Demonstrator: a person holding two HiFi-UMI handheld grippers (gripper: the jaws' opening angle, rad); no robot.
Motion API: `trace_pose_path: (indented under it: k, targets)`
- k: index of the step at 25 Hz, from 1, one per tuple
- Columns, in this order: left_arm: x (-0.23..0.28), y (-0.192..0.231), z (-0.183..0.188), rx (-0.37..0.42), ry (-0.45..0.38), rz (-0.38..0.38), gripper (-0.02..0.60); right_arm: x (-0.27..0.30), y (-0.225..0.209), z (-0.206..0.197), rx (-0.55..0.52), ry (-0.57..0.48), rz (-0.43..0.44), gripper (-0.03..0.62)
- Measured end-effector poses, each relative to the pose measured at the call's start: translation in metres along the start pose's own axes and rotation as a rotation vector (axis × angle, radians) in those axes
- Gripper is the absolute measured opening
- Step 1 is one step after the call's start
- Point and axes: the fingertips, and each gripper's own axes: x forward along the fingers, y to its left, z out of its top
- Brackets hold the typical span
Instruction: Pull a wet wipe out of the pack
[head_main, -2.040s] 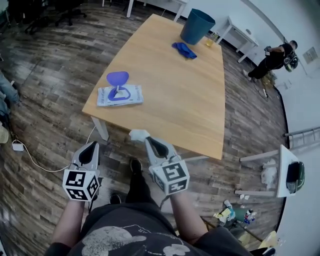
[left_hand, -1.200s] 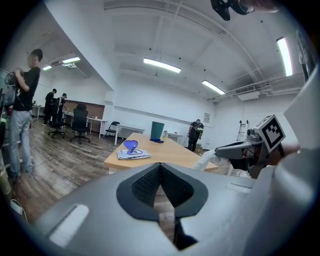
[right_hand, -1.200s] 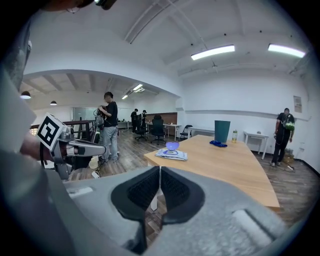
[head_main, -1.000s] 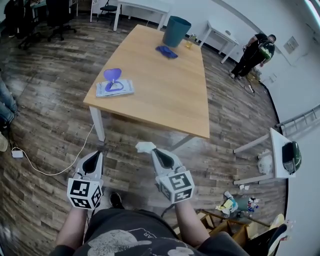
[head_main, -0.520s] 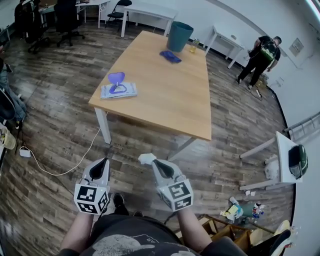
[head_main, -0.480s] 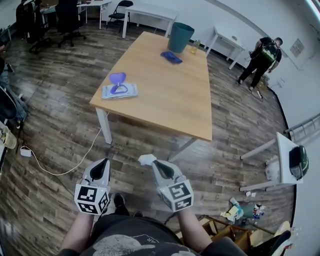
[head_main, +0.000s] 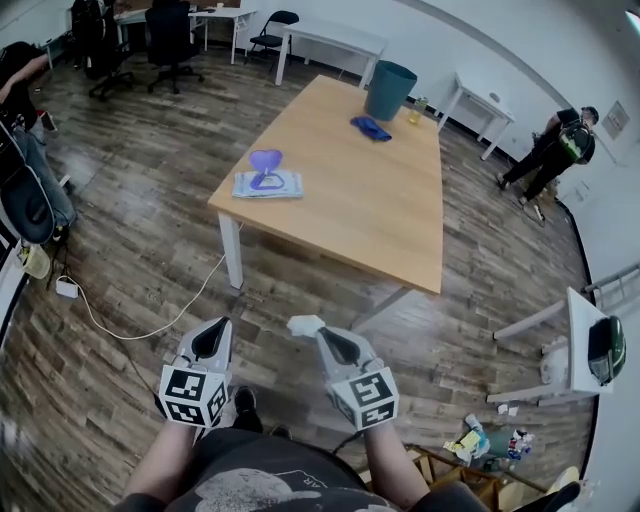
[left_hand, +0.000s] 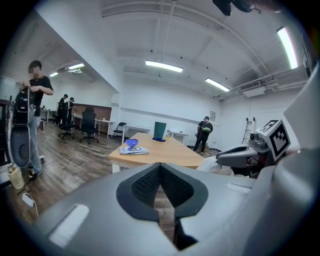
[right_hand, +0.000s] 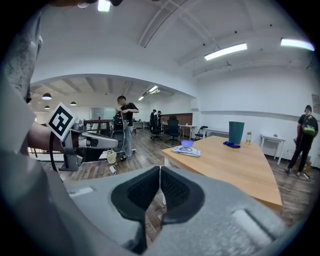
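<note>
The wet wipe pack (head_main: 267, 184) lies flat at the near left corner of the wooden table (head_main: 350, 200), its purple lid (head_main: 265, 160) flipped up. It also shows far ahead as the pack (left_hand: 134, 149) and the pack (right_hand: 186, 150). I stand well back from the table. My right gripper (head_main: 322, 336) is shut on a crumpled white wet wipe (head_main: 304, 324), which sticks out past its tip; the wipe (left_hand: 209, 165) shows in the left gripper view too. My left gripper (head_main: 212, 336) is shut and holds nothing. Both hang low over the floor, apart from the pack.
A teal bin (head_main: 390, 88), a blue cloth (head_main: 371, 126) and a small bottle (head_main: 417, 108) sit at the table's far end. A white cable (head_main: 130, 320) runs over the wood floor. A white side table (head_main: 585, 340) stands right. People stand at left (left_hand: 35, 100) and far right (head_main: 555, 150).
The table now sits farther off in the head view as I have backed away. Both grippers stay shut low before me, the right still holding the wipe.
</note>
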Motion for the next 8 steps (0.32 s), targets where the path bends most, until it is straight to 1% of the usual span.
trace_pose_path:
  k: [8]
  targets:
    - [-0.005,0.007,-0.003,-0.007,0.0,0.012,0.018,0.003,0.012,-0.001,0.0,0.005,0.024,0.002]
